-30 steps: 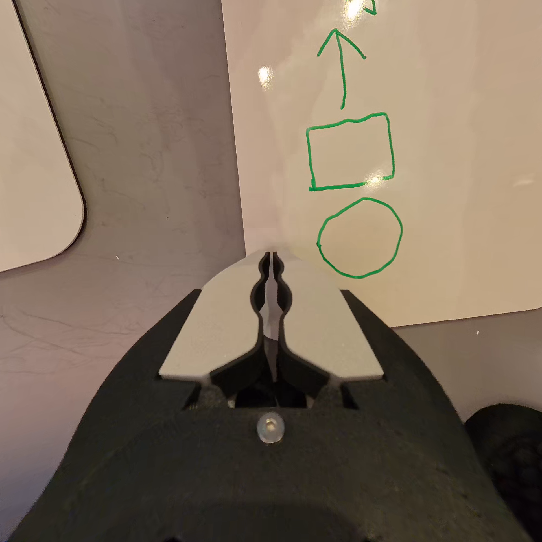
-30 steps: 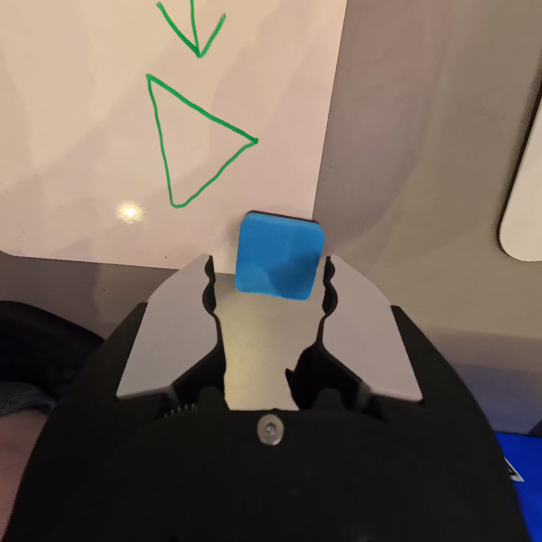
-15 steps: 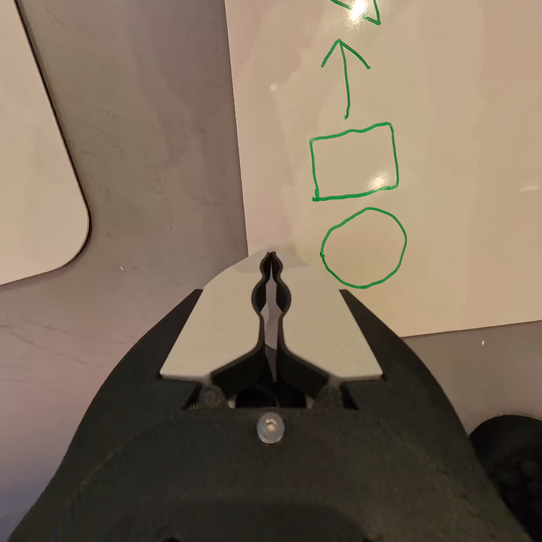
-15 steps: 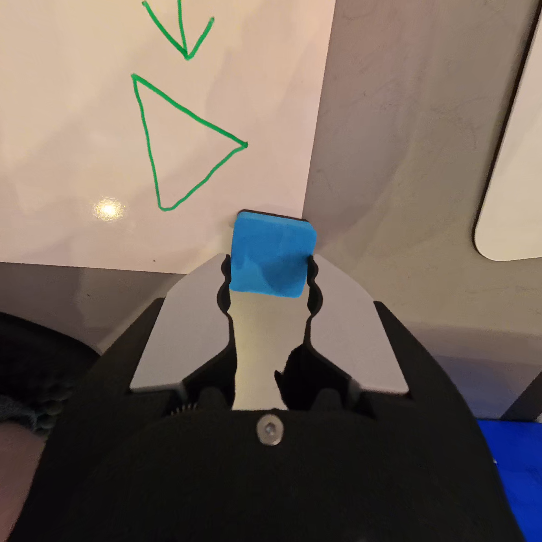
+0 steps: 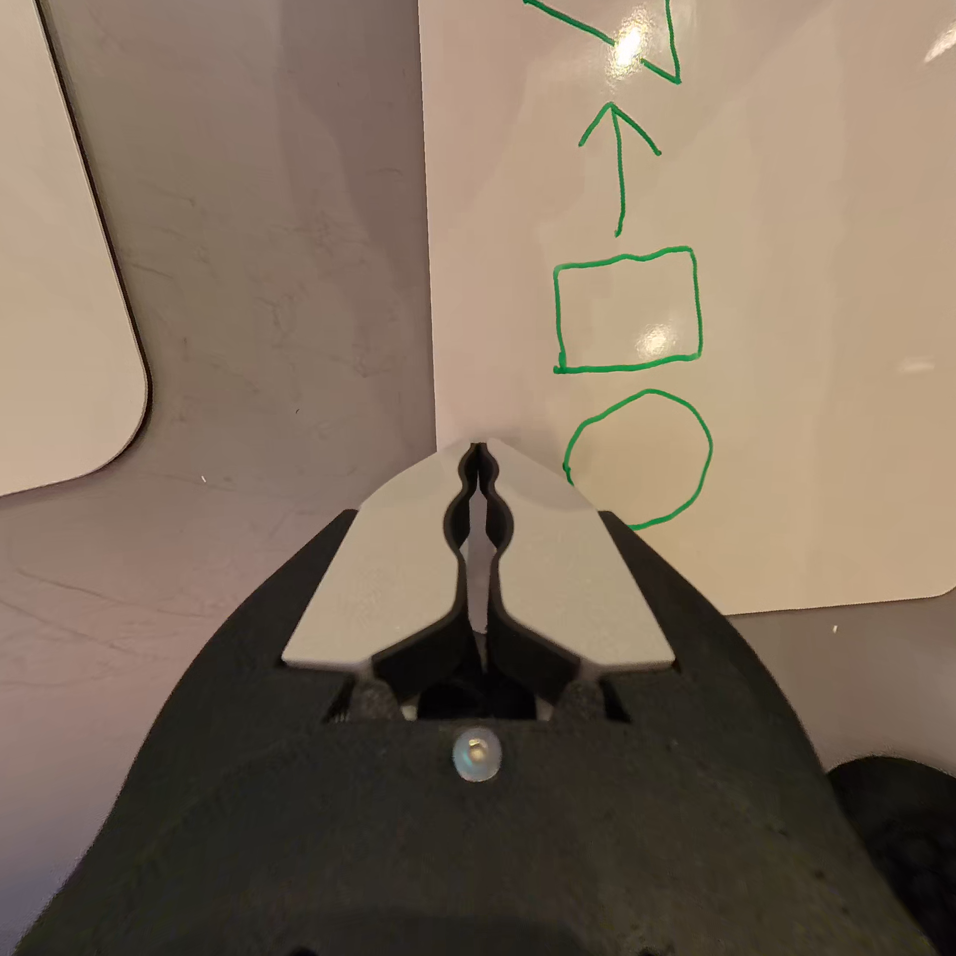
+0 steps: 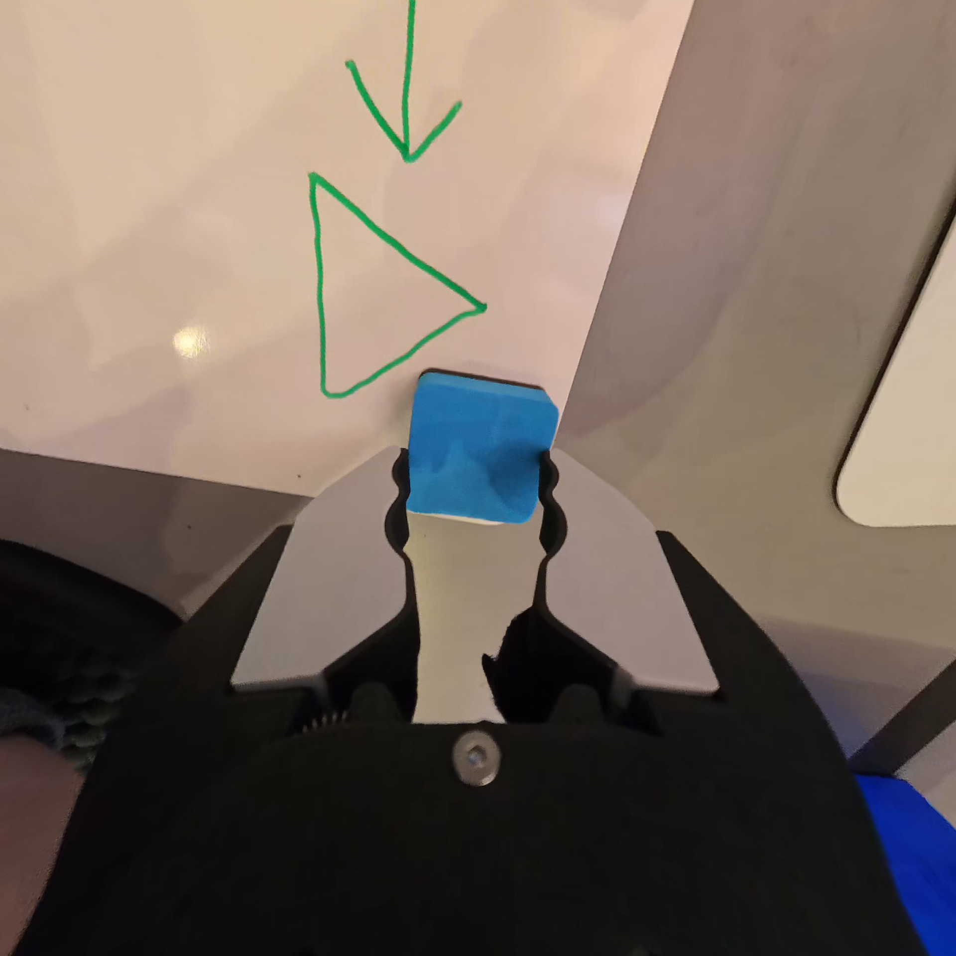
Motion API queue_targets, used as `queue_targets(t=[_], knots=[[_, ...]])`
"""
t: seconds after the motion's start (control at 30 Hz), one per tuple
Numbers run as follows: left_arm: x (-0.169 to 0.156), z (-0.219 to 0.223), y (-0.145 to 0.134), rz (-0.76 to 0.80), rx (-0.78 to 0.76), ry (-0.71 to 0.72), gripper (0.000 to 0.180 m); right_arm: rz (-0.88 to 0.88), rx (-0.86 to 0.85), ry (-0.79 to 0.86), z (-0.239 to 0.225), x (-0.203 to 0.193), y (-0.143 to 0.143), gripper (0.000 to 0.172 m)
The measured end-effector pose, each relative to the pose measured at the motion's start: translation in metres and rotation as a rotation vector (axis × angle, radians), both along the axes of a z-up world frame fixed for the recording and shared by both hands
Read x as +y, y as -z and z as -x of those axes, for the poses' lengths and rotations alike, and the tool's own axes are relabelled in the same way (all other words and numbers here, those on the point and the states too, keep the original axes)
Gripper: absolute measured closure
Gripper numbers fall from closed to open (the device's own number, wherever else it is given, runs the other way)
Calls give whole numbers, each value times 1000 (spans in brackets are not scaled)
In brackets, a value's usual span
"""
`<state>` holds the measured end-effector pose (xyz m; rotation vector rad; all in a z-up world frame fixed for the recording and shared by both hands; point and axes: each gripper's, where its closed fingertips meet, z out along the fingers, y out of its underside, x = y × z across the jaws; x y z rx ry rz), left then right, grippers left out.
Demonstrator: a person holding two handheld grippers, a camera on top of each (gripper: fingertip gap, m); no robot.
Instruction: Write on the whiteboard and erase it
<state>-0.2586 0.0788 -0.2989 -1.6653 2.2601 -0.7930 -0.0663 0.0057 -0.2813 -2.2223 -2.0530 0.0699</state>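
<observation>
Clamping seen: blue eraser pinched by R gripper at whiteboard corner, beside green triangle; L gripper closed, empty; erase step judged begun; sweep over marks needed next.

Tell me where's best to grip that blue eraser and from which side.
Grip the blue eraser across its two straight side edges, near its lower half, coming from the whiteboard's bottom edge. The right tongs already pinch it that way; the square foam block offers flat, parallel sides.
</observation>
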Motion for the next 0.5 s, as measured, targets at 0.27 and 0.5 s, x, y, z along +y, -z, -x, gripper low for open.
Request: queue_targets(t=[0.27, 0.5], knots=[[2, -2, 0, -5, 2, -26, 180, 16, 17, -72, 18, -13, 0, 124], [3, -4, 0, 16, -8, -47, 180, -8, 64, -159, 41, -20, 1, 125]])
